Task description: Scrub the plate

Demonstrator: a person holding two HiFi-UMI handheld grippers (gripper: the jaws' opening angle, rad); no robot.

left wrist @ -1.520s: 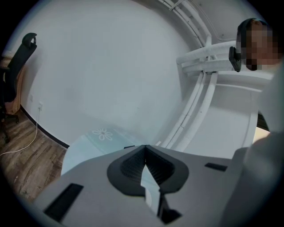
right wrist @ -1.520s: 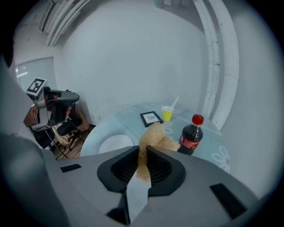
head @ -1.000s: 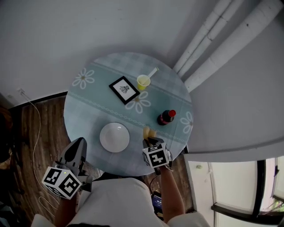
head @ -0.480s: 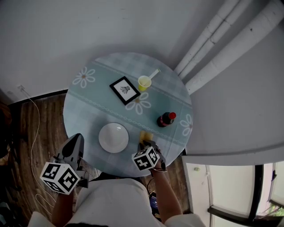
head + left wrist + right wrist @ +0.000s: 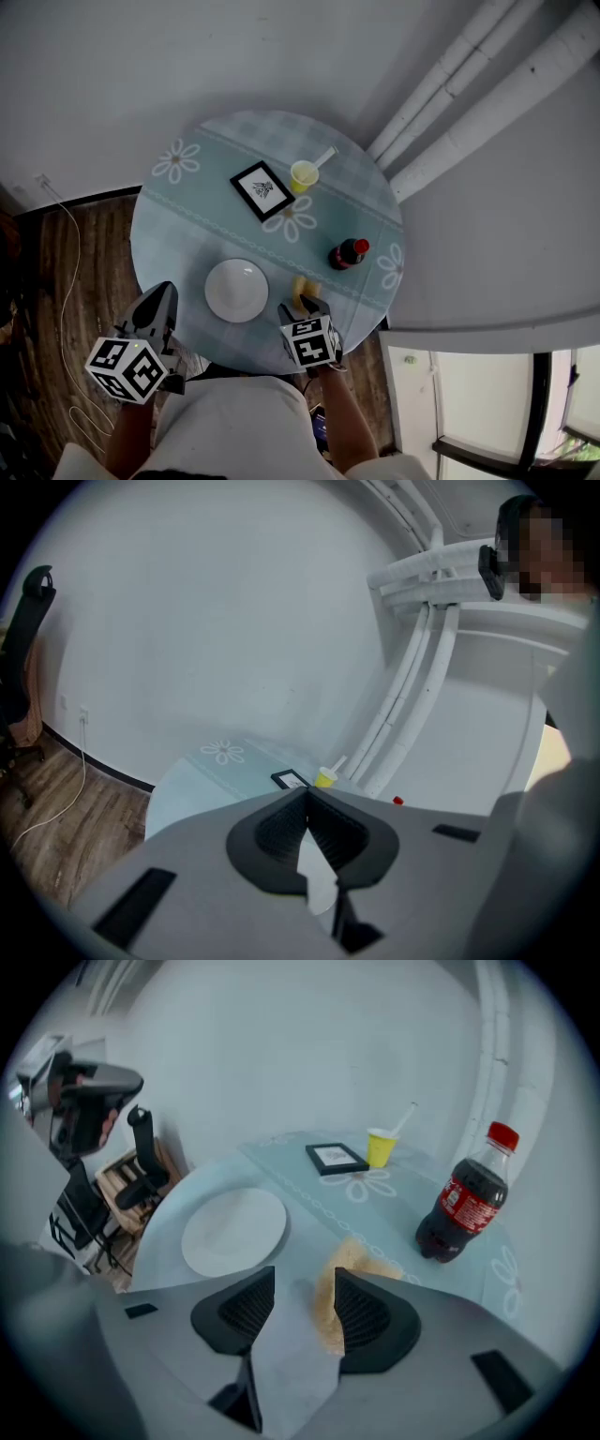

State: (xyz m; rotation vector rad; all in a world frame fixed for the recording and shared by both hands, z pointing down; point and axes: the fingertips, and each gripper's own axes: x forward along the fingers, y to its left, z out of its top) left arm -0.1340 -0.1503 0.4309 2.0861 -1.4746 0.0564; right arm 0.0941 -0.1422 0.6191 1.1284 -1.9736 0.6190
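The white plate (image 5: 236, 291) (image 5: 234, 1232) lies empty near the front of the round table (image 5: 187, 234). Just right of it a yellow sponge (image 5: 302, 291) (image 5: 352, 1269) rests on the cloth. My right gripper (image 5: 302, 309) (image 5: 305, 1283) stands over it with its jaws wide apart; they have just been opening. The sponge lies between them against the right jaw, and the pads no longer press on it. My left gripper (image 5: 159, 302) (image 5: 307, 794) hangs shut and empty off the table's front left edge, pointing toward the plate.
A dark cola bottle with a red cap (image 5: 347, 253) (image 5: 466, 1199) stands right of the sponge. Farther back are a yellow cup with a straw (image 5: 303, 174) (image 5: 380, 1147) and a small black picture frame (image 5: 263, 190) (image 5: 336, 1157). White pipes (image 5: 450, 84) run up the wall behind.
My right gripper has shifted a little left toward the plate and opened its jaws, letting go of the sponge. The left gripper stays shut and has barely moved.
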